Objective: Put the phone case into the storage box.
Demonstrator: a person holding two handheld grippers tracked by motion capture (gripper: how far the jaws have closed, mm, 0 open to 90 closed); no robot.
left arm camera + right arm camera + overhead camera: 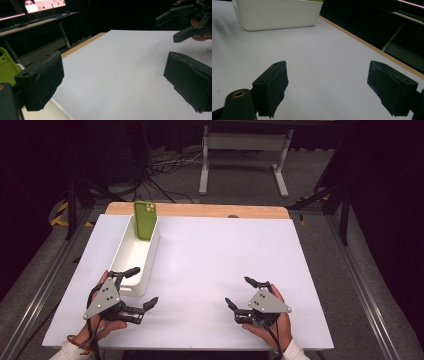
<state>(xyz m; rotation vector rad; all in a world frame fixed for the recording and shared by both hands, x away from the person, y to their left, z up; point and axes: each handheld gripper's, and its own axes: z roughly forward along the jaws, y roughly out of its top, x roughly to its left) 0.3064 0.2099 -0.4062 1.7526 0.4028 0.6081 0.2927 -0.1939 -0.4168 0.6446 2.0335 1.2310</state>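
The left tongs (140,288) are wide open and hold nothing, and they sit at the near end of the white bin (126,257) on the left side of the bench (225,255). The green phone (145,219) stands tall at the far end of that bin, leaning on its far wall, straight ahead of the left tongs, so the left hand is much nearer. The right tongs (241,291) are open and empty too, near the front on the right, well apart from the phone.

White table (210,270) with white bin (131,262) at left
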